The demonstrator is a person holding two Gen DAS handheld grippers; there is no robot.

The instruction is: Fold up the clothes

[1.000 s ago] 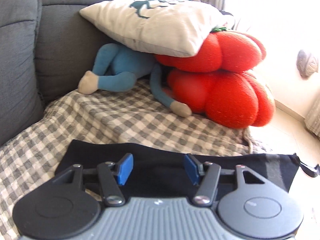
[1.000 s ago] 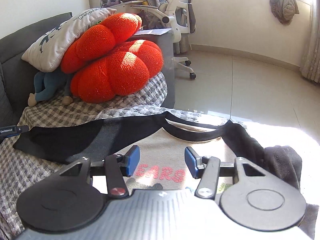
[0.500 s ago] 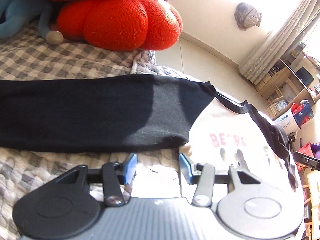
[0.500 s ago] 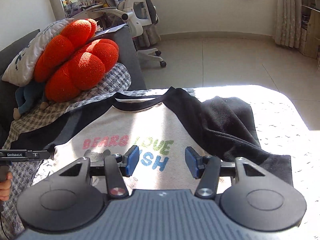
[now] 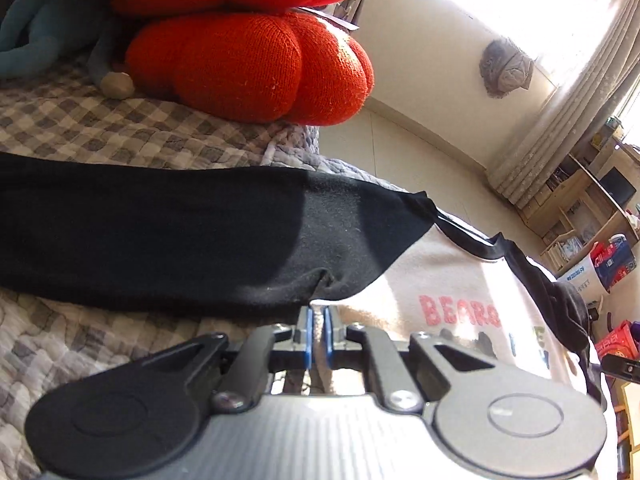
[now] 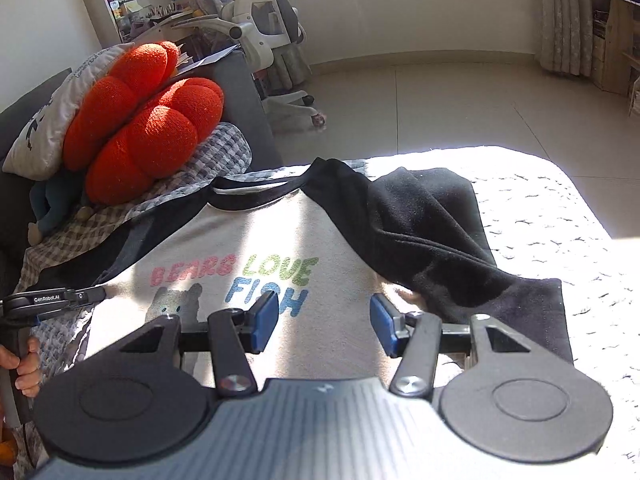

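Left tool (image 5: pixel 317 334) clamped on cream, black-sleeved shirt (image 5: pixel 452 280)

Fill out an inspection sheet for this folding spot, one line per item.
Surface: checked blanket over a sofa.
Job's things: sweatshirt lies front up; left black sleeve stretched out, right black sleeve bunched.
Clutter: red cushion, white pillow, blue plush toy.
Grippers: left gripper shut on sweatshirt near the armpit; right gripper open above the print.
Cables: nothing seen.
Surroundings: office chair, curtain, tiled floor.
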